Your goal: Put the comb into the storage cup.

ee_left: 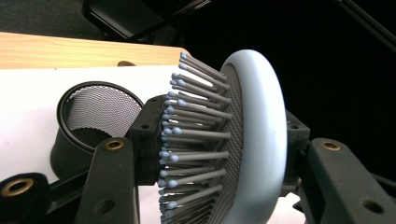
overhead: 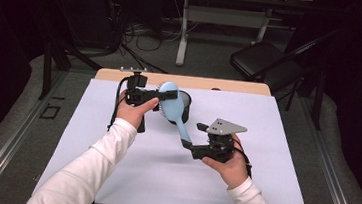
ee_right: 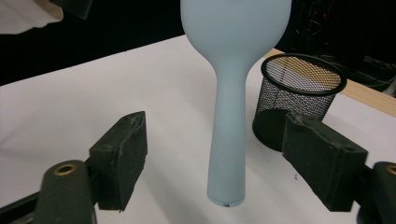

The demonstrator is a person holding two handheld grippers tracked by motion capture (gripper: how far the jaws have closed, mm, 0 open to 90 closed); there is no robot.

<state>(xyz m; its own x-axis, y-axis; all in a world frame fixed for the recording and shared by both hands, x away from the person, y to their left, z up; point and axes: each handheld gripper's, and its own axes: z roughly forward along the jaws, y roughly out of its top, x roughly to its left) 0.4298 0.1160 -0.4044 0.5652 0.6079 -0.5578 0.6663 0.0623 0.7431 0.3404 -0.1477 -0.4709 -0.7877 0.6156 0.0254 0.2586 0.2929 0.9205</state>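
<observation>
the pale blue hairbrush (overhead: 171,106) is held up above the desk (overhead: 264,155), its head clamped between the jaws of the left gripper (overhead: 162,94), bristles (ee_left: 196,140) pressed against one pad and the smooth back against the other. the handle hangs down and toward the right gripper (overhead: 192,135), whose jaws stand apart on either side of it without any contact; the brush is carried by the left side alone. this looks like a handover just completed, so that the handle end is freed for lowering.

right behind the brush, a black mesh cup (ee_right: 299,100) is standing upright and open on the white sheet (overhead: 112,166), and the brush seems meant to be dropped in handle first. the cup's rim is the thing to be cleared, and the right gripper's open jaws sit close under the handle tip. a folding chair (overhead: 268,60) and cables are seen beyond the desk, well out of the way.
</observation>
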